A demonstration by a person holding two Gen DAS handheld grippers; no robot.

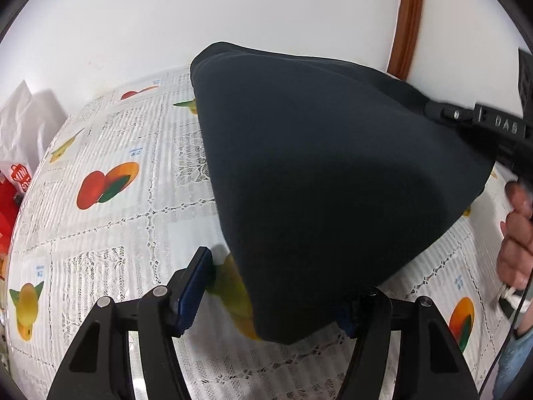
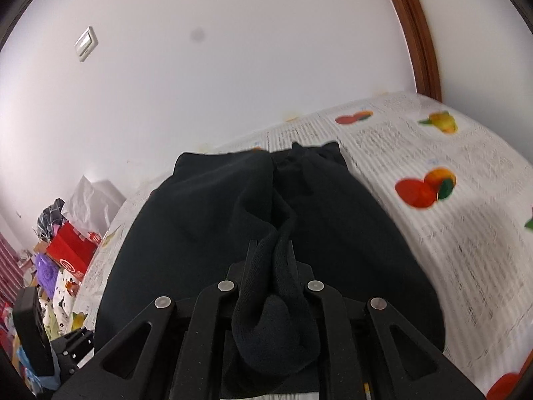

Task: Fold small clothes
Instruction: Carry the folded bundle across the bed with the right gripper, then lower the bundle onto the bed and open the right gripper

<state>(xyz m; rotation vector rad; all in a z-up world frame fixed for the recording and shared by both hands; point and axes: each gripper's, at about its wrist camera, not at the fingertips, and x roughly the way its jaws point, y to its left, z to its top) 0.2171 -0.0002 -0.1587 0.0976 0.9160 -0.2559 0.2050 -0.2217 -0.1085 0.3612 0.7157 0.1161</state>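
Observation:
A small black garment (image 1: 326, 173) hangs lifted over the table, stretched like a sheet. In the left wrist view my left gripper (image 1: 276, 296) stands open, its left blue pad (image 1: 191, 293) bare, and the cloth's lower edge drapes over its right finger. My right gripper (image 1: 443, 113) shows at the right of that view, holding the cloth's far corner. In the right wrist view my right gripper (image 2: 271, 266) is shut on a bunched fold of the black garment (image 2: 213, 213), which spreads ahead of it.
The table carries a white lace cloth with fruit prints (image 1: 110, 183). A white wall is behind. A brown wooden frame (image 2: 419, 33) stands at the right. Red boxes and clutter (image 2: 70, 253) lie off the table's left edge. A hand (image 1: 516, 233) is at the right.

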